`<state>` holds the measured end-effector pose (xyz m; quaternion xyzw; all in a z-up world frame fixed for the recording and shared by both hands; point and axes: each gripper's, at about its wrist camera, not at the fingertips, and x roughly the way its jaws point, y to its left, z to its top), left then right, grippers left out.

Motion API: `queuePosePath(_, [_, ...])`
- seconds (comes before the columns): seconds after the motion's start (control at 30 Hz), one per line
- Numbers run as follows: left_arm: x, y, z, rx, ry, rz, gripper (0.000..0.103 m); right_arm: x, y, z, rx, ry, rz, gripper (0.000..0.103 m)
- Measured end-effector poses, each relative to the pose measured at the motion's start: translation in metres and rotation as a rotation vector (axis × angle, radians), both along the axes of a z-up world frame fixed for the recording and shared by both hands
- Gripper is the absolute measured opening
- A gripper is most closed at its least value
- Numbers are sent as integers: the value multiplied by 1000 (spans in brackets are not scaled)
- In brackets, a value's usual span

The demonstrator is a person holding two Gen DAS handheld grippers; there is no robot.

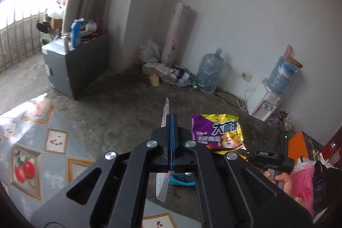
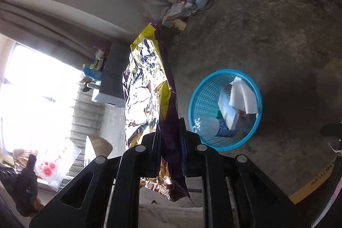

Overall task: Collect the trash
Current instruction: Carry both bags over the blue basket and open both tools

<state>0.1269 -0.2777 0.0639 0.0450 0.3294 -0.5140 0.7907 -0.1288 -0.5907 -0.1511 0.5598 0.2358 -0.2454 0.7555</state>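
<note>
The left gripper (image 1: 171, 121) is clamped on a thin clear packet (image 1: 165, 112), held edge-on above bare concrete floor (image 1: 119, 112). Right of it, the right gripper (image 2: 171, 127) pinches a purple-and-yellow snack bag (image 2: 147, 87), its foil side showing. The blue basket (image 2: 252, 87) sits near on open floor, already holding trash.

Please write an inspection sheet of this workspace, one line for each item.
Surface: bare grey concrete floor, stained.
Job's things: purple-and-yellow foil snack bag; clear flat plastic wrapper; round blue plastic mesh basket already holding paper and a bottle.
Clutter: bags and boxes piled in the wall corner.
Grippers: left gripper shut on the wrapper; right gripper shut on the snack bag.
Cables: black cable on the floor.
Surroundings: water dispenser, grey cabinet.
</note>
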Motion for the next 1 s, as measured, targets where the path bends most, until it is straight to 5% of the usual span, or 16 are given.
queuePosePath(0.3, [-1,-154,-88,166,163,-191,0,29,-39,-91,74,131,-5,14])
queuePosePath(0.53, [0,-231,-181,281,252,-266,0,60,-60,-151,62,208,20,18])
queuePosePath(0.63, [-1,-253,-226,409,242,-244,8,71,-70,-180,109,256,28,44])
queuePosePath(0.7, [0,-255,-245,466,250,-221,9,72,-74,-196,152,285,-4,45])
queuePosePath(0.87, [13,-241,-242,437,272,-193,13,61,-72,-197,159,265,-69,57])
queuePosePath(1.0, [23,-215,-217,378,233,-158,19,47,-69,-189,139,274,-134,58])
